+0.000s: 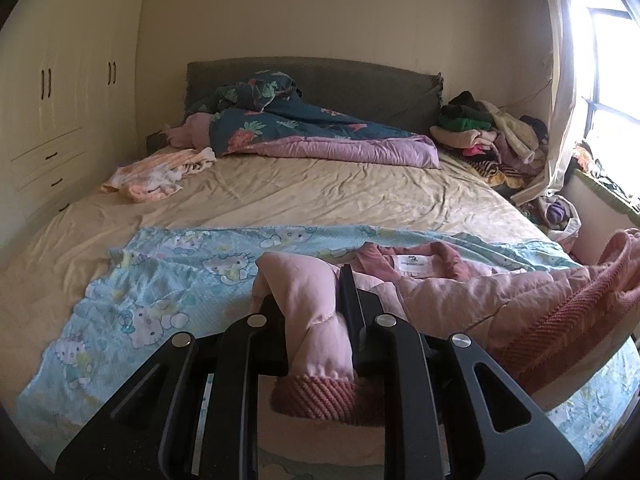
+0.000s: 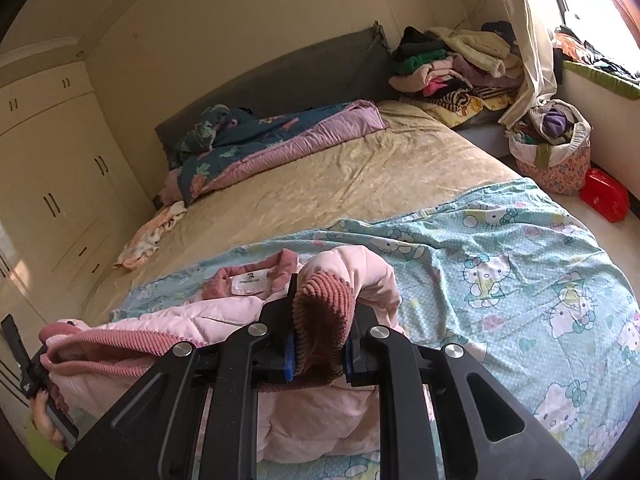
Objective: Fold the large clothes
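Observation:
A pink quilted jacket (image 1: 460, 296) with darker ribbed cuffs and hem lies at the near edge of the bed on a light blue cartoon-cat sheet (image 1: 168, 280). My left gripper (image 1: 312, 312) is shut on one jacket sleeve, its ribbed cuff (image 1: 320, 396) hanging toward the camera. My right gripper (image 2: 320, 320) is shut on the other sleeve's ribbed cuff (image 2: 324, 312). The jacket (image 2: 224, 312) spreads to the left in the right wrist view, collar and white label (image 2: 248, 282) facing up. The left gripper (image 2: 28, 364) shows at that view's left edge.
The bed has a beige sheet (image 1: 320, 192), a rumpled blue and purple quilt (image 1: 304, 132) by the grey headboard, and a small peach garment (image 1: 160, 174). A clothes pile (image 2: 452, 68) sits at the far right corner. A floral basket (image 2: 556, 152) and red box (image 2: 604, 194) are on the floor. A wardrobe (image 1: 60, 80) stands left.

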The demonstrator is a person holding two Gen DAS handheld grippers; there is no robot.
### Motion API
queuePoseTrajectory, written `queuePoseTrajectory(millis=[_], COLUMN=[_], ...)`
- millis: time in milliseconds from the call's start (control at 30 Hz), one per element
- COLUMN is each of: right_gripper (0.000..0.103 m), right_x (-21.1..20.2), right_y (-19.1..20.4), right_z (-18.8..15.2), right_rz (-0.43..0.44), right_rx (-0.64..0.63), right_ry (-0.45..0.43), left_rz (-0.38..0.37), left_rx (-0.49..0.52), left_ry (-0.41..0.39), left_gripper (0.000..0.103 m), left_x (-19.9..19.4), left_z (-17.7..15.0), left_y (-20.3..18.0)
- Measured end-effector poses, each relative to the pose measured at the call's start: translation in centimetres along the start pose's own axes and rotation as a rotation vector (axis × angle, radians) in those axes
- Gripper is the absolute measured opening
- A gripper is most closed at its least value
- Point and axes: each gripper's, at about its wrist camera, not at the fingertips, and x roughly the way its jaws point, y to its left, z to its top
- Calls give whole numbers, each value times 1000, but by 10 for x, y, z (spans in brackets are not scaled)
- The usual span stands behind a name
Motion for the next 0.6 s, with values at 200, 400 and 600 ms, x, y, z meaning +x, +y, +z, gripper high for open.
queuePoseTrajectory(millis=[200, 400, 600], right_gripper=[16, 16, 21], right_x=[30, 52, 74], right_y=[-7, -10, -19], right_z=[9, 13, 13], right_rz=[-7, -18, -6], right_rx=[29, 24, 49], right_ry=[35, 68, 103], left_rz=[17, 29, 36], left_rx=[8, 4, -1], left_ry=[24, 56, 77], left_gripper=[12, 12, 12], left_x=[20, 42, 60], left_z=[1, -2, -5], left_y=[2, 7, 8])
